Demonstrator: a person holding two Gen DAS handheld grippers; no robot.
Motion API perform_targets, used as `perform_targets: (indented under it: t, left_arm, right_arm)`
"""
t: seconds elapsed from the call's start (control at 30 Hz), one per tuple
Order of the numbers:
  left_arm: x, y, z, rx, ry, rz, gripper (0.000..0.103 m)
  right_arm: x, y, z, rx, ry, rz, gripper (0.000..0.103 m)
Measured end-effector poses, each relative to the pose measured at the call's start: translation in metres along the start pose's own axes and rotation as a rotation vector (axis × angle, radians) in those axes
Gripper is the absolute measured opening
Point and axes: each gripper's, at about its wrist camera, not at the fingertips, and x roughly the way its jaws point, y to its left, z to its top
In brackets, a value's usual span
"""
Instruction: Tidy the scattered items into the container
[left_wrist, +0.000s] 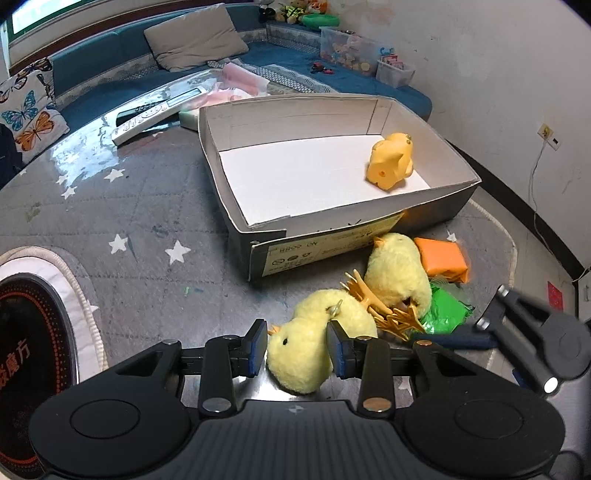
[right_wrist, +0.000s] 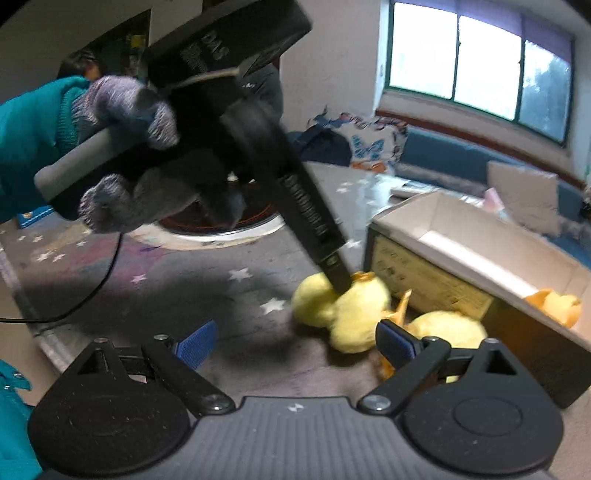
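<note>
Left tool (left_wrist: 297, 349) clamps plush chick (left_wrist: 317, 339); right tool (right_wrist: 295, 345) gapes empty; box label (left_wrist: 325, 247) illegible.

The right gripper (left_wrist: 517, 317) is smearing with blur in the left view; the chick's (left_wrist: 314, 350) underside is hiding; box label (left_wrist: 325, 251) text is reading too small.

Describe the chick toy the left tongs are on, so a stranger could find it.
Start at the cardboard box on the grey star mat. Two fluffy yellow chicks lie before its labelled side. Yours is the plush chick farther from the box, between the left tongs; the other chick touches the box.
</note>
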Motion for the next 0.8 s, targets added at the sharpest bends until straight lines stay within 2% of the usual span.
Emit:
perform_targets:
  t: [0.13, 0.23, 0.47, 0.6, 0.73, 0.8]
  left_arm:
    - [-0.006, -0.001, 0.0, 0.013, -0.014, -0.004, 0.038]
    - [-0.007, 0.0, 0.001, 0.015, -0.017, -0.005, 0.038]
    - [0.005, 0.008, 0.006, -0.025, -0.028, -0.02, 0.038]
    - [0.005, 0.012, 0.004, -0.052, -0.027, -0.028, 0.038]
    - [0.005, 0.017, -0.001, -0.095, -0.02, -0.068, 0.038]
    - [0.005, 0.018, -0.005, -0.124, 0.009, -0.097, 0.038]
  right_arm:
    - [0.017, -0.003, -0.004, 0.013, 0.048, -0.023, 0.095]
    - [0.022, -0.01, -0.006, 0.026, 0.068, -0.08, 0.093]
    - [0.031, -0.01, -0.003, 0.063, 0.08, -0.069, 0.093]
    - [0.044, -0.009, -0.004, 0.111, 0.097, -0.071, 0.087]
    - [0.047, -0.011, -0.004, 0.127, 0.092, -0.103, 0.087]
    - [0.048, -0.012, -0.003, 0.137, 0.09, -0.105, 0.087]
